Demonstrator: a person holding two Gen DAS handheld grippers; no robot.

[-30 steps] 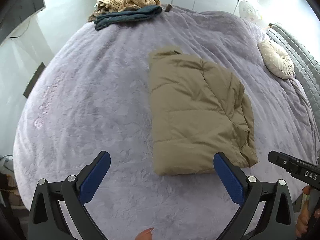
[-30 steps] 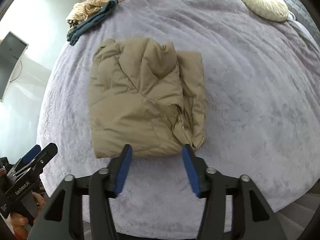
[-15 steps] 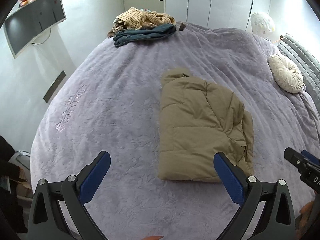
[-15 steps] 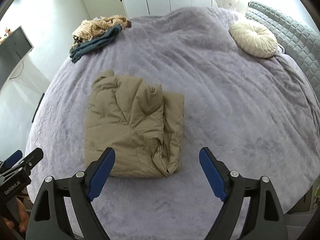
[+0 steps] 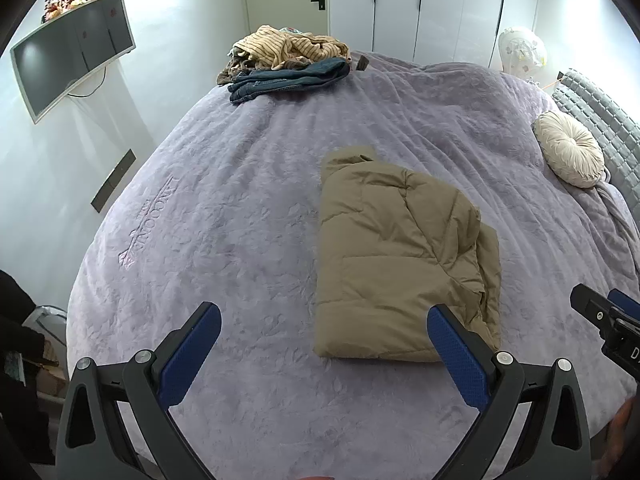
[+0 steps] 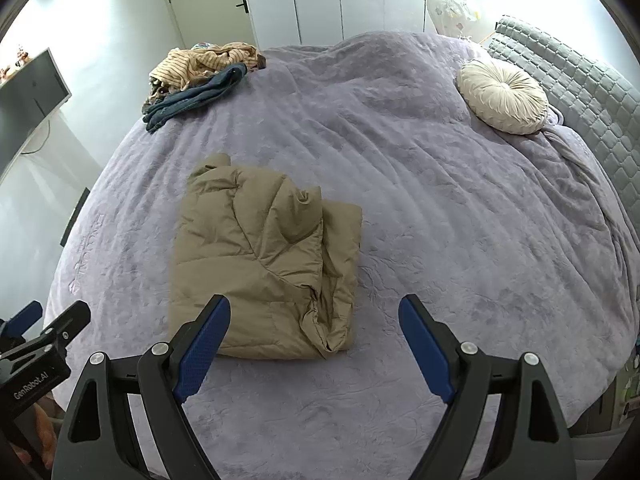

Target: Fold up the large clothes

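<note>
Left wrist view shows the left gripper (image 5: 324, 344) with its jaws spread wide and nothing between them, hanging above the purple bed (image 5: 224, 216). Beyond it and to the right lies the tan padded jacket (image 5: 400, 268), already folded into a thick rectangle, its near edge just past the right blue pad and not touching it. Further right, at the frame's edge, the tip of the right gripper (image 5: 608, 320) pokes in, also clear of the cloth.

Right wrist view gives the same from the other side: the right gripper (image 6: 316, 344) has just been opening its jaws and they now stand released, empty. The folded bundle sits ahead and to the left, its near edge level with the left pad, its loose layered side facing the gap between the jaws.

By my judgement the fold on this garment is finished and the step in hand is to let go and back off cleanly. To do that well, keep both jaws wide while lifting straight away, so no pad drags the puffy top layer, which looks springy and may creep open along that ragged right side. If it does, a light press there would settle it. A pile of clothes (image 6: 200, 72) waits at the far corner, a round cushion (image 6: 502, 96) far right.
</note>
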